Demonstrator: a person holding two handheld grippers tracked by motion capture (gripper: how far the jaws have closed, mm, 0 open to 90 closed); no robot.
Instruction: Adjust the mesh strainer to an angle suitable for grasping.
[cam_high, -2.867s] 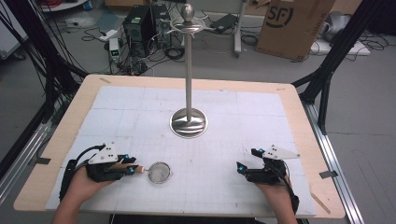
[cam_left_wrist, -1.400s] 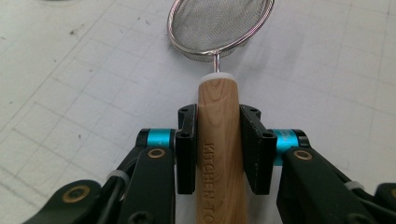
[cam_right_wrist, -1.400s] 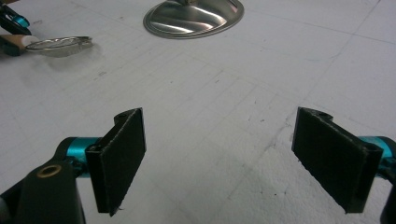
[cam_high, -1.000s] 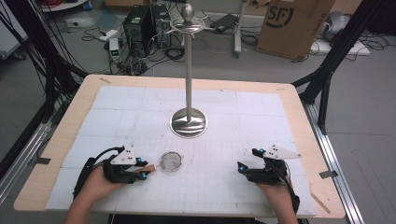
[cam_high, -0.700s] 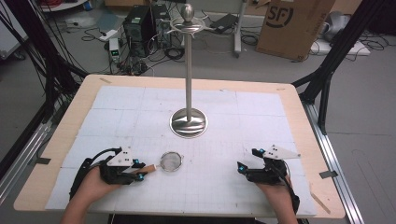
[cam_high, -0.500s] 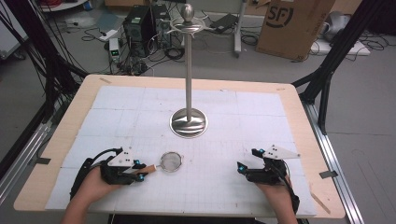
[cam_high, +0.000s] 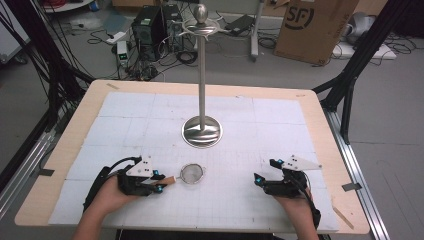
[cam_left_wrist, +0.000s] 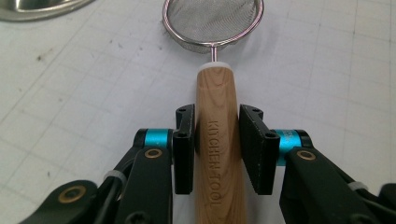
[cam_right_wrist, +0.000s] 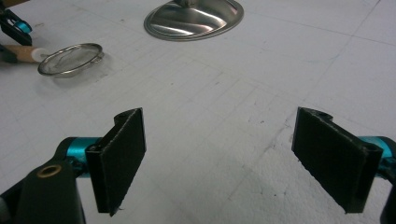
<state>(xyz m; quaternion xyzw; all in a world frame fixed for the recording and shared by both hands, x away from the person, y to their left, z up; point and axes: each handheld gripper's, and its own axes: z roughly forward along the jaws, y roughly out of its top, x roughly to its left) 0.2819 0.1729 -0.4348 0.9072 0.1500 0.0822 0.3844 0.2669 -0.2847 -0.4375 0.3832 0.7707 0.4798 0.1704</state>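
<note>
A small metal mesh strainer (cam_high: 192, 173) with a wooden handle (cam_high: 169, 181) lies on the white gridded mat near the front left. My left gripper (cam_high: 159, 181) has its jaws on either side of that handle (cam_left_wrist: 217, 140). They have just been closing, and both pads now press on the wood. The mesh bowl (cam_left_wrist: 212, 21) lies just beyond the jaws. My right gripper (cam_high: 265, 170) rests at the front right, open, with nothing between its pads (cam_right_wrist: 119, 158). It sees the strainer (cam_right_wrist: 70, 58) far off to its left.
A tall metal stand with a round base (cam_high: 201, 131) rises from the middle of the mat, behind the strainer; its base shows again (cam_right_wrist: 194, 16). The wooden table edge (cam_high: 350, 200) rims the mat. Cables, computers and a cardboard box (cam_high: 315, 25) sit on the floor beyond.
The strainer and my left gripper have shifted a little to the right on the mat. The right gripper has kept still.
</note>
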